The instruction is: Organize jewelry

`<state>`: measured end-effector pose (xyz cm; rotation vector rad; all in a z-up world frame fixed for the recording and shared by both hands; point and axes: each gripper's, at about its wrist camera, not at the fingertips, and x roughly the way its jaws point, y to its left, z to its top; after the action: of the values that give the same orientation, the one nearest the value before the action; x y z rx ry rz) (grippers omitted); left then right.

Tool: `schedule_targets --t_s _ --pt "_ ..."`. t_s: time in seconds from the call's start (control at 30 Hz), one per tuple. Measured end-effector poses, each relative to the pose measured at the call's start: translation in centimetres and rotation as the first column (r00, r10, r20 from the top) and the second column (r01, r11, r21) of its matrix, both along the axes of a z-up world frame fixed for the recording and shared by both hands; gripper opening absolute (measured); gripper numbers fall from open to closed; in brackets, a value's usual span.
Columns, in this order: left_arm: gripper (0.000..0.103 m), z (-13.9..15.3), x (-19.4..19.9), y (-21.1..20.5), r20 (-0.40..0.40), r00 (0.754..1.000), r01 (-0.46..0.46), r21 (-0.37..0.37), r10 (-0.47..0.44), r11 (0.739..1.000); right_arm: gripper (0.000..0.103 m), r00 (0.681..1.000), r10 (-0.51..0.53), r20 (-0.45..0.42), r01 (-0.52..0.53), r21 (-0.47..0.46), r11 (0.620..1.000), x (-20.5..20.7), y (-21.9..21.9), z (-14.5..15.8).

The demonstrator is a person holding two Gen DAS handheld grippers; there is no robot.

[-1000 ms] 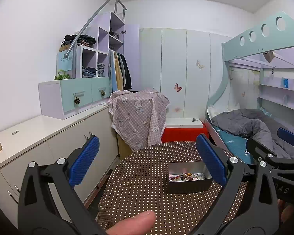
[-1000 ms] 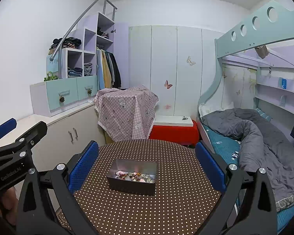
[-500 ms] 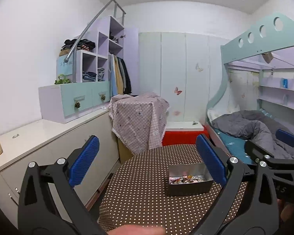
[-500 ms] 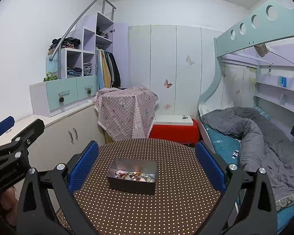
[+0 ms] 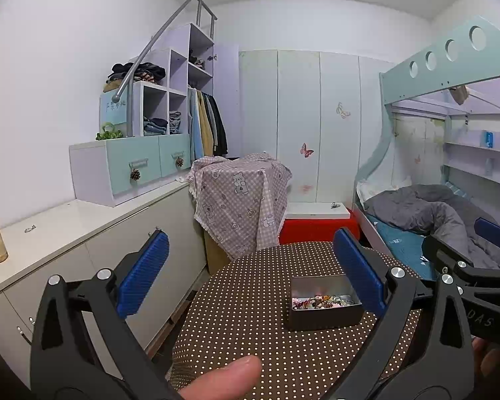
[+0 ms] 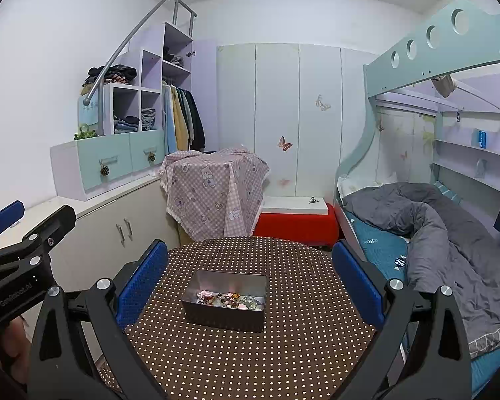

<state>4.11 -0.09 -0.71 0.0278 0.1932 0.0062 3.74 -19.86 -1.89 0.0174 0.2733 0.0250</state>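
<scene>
I hold my left hand-held gripper [image 5: 250,273] above the near left edge of the round worktop [image 5: 250,300], its blue pads spread wide apart with nothing between them, and my thumb [image 5: 223,380] shows at the bottom of that view. My right hand-held gripper [image 6: 250,280] hovers over the near edge as well, its pads equally far apart and empty. The worktop wears a brown cloth with white dots. On it, near the middle and a little toward the right edge, sits a grey metal tin [image 6: 225,313] with its top open; the jewelry [image 6: 230,300] lies in a tangled heap on the tin's floor. Neither hand-held gripper touches the tin.
</scene>
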Motion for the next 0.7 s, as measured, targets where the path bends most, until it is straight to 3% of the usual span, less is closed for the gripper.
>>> schedule_targets --t_s 0.43,0.57,0.7 --pt "0.097 -0.17 0.33 0.49 -0.012 1.000 0.023 -0.014 -0.023 1.000 0.095 1.000 0.001 -0.005 -0.001 -0.004 1.000 0.18 0.17 -0.01" --pt "0.097 -0.26 -0.36 0.64 0.052 0.998 0.046 -0.023 -0.044 0.999 0.095 1.000 -0.002 -0.009 0.002 -0.002 1.000 0.32 0.30 -0.16" --pt "0.097 -0.26 -0.26 0.74 0.045 0.999 0.026 -0.022 -0.025 0.999 0.095 1.000 -0.004 -0.009 0.004 0.001 1.000 0.43 0.37 -0.17"
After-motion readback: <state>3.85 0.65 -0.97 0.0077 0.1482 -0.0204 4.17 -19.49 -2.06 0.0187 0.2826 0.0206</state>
